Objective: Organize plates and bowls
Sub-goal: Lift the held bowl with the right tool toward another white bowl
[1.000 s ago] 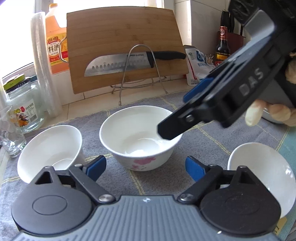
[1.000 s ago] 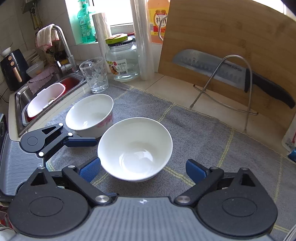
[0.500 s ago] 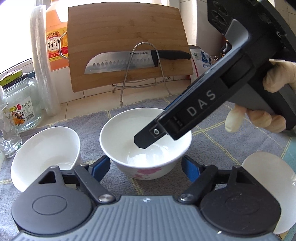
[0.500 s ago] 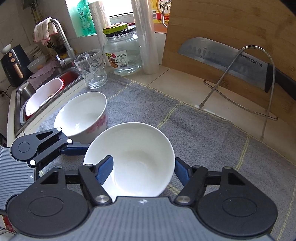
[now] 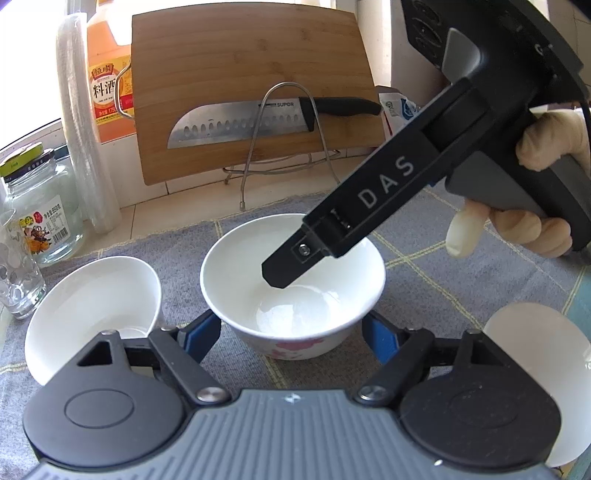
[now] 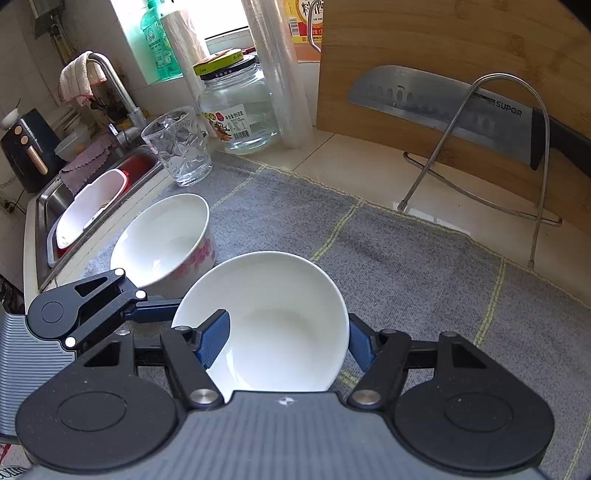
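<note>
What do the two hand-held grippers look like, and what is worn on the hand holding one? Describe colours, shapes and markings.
The left gripper and the right gripper match: a grey ribbed body, round black pivot discs, black linkage arms with silver pins, and blue finger pads. From the side, the right one carries white letters "DAS" and a black cable. The hand wears a light-coloured glove.

Bright daylight in both your views, entering from window (image 6: 218,18) behind bench, blown out to pure white there. Left wrist view: top left corner washed out, plain bowl (image 5: 539,369) at right edge overexposed, its rim detail lost. Glare spot on floral bowl (image 5: 291,291) floor. Soft shadows under bowls on grey mat (image 6: 406,266). Strong fisheye bending: cutting board (image 5: 251,81) edges curve, corners stretch. Focus sharp centrally, slightly soft toward edges.
</note>
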Tool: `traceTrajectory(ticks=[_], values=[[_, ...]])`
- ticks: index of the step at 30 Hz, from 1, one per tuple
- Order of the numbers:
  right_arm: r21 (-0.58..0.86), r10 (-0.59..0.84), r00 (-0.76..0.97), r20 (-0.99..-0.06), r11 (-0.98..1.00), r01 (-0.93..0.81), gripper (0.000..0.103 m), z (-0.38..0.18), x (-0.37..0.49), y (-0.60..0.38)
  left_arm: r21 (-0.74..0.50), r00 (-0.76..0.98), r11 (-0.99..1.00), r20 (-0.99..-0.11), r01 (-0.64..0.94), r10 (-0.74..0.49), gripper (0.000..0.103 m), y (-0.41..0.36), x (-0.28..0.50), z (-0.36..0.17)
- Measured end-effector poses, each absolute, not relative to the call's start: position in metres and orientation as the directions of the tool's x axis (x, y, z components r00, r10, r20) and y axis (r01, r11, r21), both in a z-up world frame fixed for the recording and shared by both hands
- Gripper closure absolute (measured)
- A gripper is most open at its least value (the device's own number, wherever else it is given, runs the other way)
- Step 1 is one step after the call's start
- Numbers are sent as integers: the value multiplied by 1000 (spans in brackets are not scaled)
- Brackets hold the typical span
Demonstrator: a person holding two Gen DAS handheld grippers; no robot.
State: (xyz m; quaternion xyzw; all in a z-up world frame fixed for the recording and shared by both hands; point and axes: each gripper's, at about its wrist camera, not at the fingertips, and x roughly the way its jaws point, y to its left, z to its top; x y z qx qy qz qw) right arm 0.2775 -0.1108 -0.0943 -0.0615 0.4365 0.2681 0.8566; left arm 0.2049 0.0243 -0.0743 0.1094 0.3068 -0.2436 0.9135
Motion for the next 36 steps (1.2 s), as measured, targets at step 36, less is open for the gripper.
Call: traceTrajectory(ticks=[36], values=[[164,447,510,-735,847,-506,30,-35,171,-123,66,657,795,-607,602,-447,20,18,123,-21]])
